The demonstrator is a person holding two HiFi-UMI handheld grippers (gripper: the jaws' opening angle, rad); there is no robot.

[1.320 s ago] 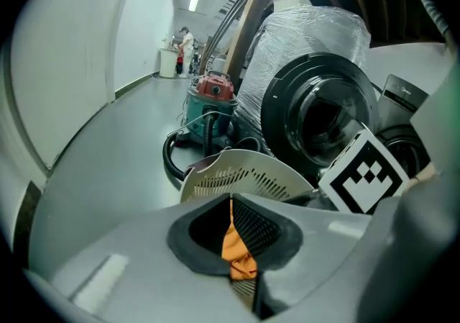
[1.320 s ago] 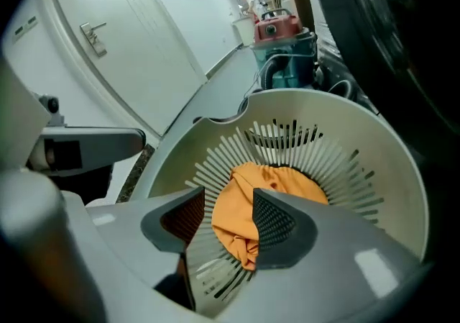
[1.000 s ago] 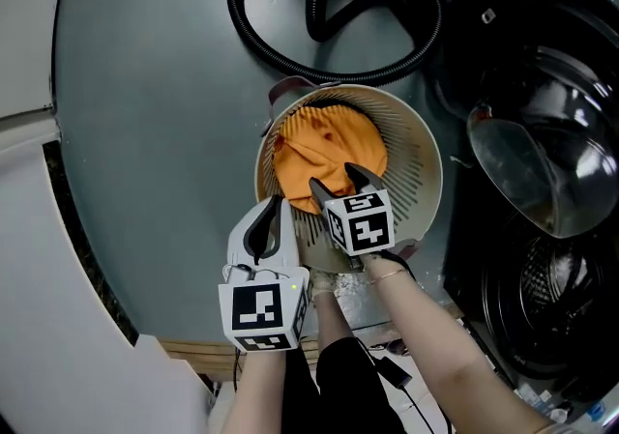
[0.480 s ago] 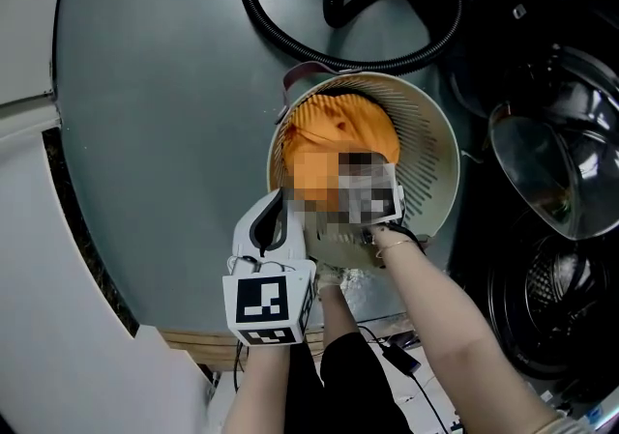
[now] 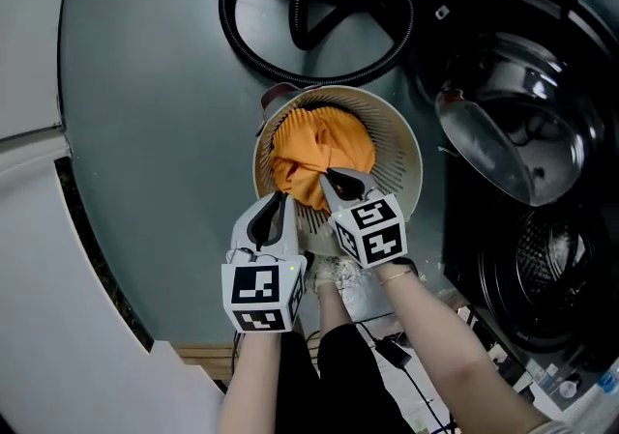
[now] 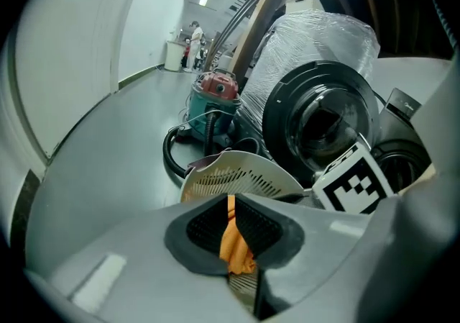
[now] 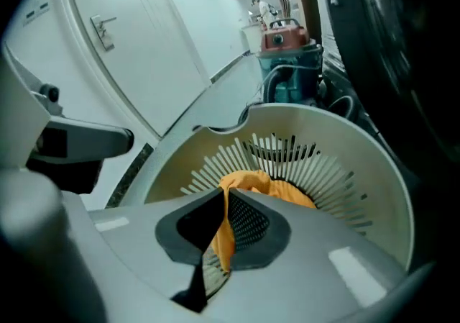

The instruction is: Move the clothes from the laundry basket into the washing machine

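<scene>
While the orange cloth (image 5: 324, 144) sits bunched in the white laundry basket (image 5: 410, 166), both claws have a pinch of it | left gripper (image 5: 280, 200): clamped on its near edge | right gripper (image 5: 331, 176): clamped on it just beside | washing machine (image 5: 503, 123): right of basket | writing: only black-and-white squares on the cubes

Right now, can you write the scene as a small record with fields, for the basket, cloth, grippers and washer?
basket: white, round, slotted wall
cloth: orange, bunched inside basket
left gripper: shut on cloth
right gripper: shut on cloth
washer: right of basket, door open
hose: black, looped beyond basket
</scene>
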